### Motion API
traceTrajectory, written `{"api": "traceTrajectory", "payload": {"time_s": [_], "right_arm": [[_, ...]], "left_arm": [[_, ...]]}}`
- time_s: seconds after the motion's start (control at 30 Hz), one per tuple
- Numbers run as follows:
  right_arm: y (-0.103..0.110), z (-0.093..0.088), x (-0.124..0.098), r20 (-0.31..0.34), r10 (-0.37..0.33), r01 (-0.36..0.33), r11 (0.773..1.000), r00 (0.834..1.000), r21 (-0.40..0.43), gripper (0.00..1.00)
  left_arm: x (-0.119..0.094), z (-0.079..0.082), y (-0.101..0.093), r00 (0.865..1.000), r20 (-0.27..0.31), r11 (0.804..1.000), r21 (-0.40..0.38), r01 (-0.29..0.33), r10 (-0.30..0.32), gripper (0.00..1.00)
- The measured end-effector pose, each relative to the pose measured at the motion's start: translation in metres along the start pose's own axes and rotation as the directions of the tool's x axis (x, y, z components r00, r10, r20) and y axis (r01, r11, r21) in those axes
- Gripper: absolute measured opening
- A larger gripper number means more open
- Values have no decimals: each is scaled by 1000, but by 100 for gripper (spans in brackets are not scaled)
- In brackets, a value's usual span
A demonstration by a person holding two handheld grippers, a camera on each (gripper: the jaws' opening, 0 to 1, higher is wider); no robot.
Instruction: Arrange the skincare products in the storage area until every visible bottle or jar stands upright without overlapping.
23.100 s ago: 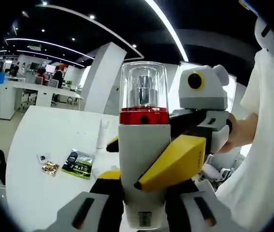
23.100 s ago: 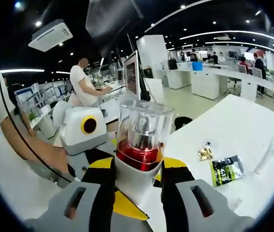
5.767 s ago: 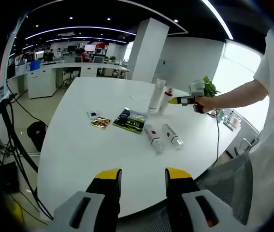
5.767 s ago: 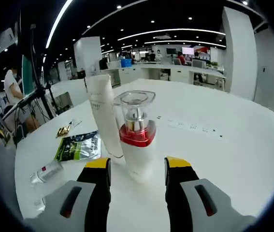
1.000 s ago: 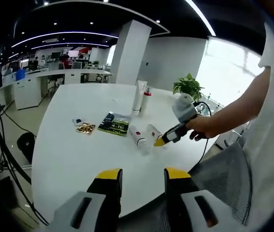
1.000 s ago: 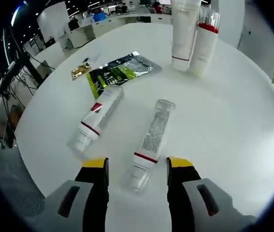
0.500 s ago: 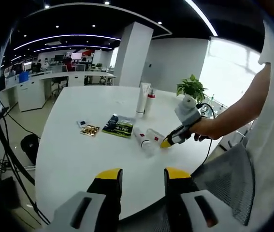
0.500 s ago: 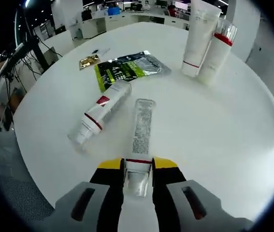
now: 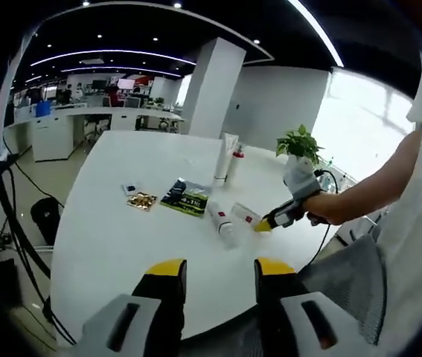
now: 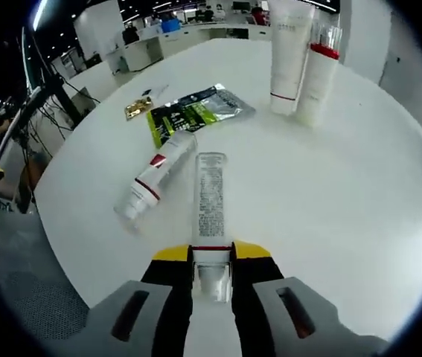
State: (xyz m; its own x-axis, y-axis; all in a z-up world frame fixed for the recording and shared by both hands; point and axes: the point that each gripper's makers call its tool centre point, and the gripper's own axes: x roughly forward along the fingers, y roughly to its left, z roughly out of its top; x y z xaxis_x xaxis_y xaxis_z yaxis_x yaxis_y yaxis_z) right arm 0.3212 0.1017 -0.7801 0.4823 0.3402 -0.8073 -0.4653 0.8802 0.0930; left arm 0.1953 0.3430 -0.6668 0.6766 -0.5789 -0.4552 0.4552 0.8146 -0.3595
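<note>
Clear tube point(image 10: 211, 204), unreadable print, in right hand-held gripper point(image 10: 212, 262)

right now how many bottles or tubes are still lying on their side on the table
2: a clear tube lying flat with its cap end clamped in the right gripper, and a white tube lying beside it. The white tube and red-collared bottle stand upright.

Two tubes point(image 10: 156, 181) point(image 10: 211, 195) lie flat; white tube point(image 10: 286, 49) and red-collared bottle point(image 10: 317, 63) stand upright.
</note>
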Motion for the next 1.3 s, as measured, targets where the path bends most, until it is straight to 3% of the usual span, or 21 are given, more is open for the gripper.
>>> {"api": "traceTrajectory", "payload": {"time_s": [0.13, 0.2, 0.57, 0.67, 0.77, 0.9, 0.97, 1.13, 1.3], "right_arm": [[15, 17, -22, 77, 58, -53, 997, 995, -64, 16], [21, 20, -31, 86, 71, -65, 995, 994, -70, 16], [58, 41, -70, 177, 175, -159, 982, 969, -101, 16], [71, 53, -82, 202, 231, -202, 967, 952, -153, 16], [88, 67, -95, 231, 310, -281, 948, 922, -150, 16], [105, 80, -111, 219, 393, -342, 909, 893, -237, 16], [112, 82, -116, 179, 412, -353, 890, 893, -289, 16], [136, 80, -126, 105, 494, -422, 819, 863, -388, 16], [155, 72, -131, 4, 527, -459, 744, 850, -485, 16]], "left_arm": [[-3, 9, 2, 999, 35, 999, -39, -16, 17, 40], [-3, 13, 1, 999, 47, 999, -36, -14, 16, 41], [2, 30, -14, 999, 33, 1000, 15, 14, -14, 43], [6, 41, -24, 998, 42, 998, 40, 46, -47, 44], [9, 50, -30, 996, 51, 996, 58, 67, -70, 45], [13, 61, -36, 993, 65, 993, 68, 93, -97, 46], [14, 65, -38, 990, 73, 991, 68, 116, -121, 47], [15, 76, -45, 982, 90, 982, 111, 155, -166, 50], [18, 79, -48, 979, 65, 971, 161, 178, -191, 50]]}}
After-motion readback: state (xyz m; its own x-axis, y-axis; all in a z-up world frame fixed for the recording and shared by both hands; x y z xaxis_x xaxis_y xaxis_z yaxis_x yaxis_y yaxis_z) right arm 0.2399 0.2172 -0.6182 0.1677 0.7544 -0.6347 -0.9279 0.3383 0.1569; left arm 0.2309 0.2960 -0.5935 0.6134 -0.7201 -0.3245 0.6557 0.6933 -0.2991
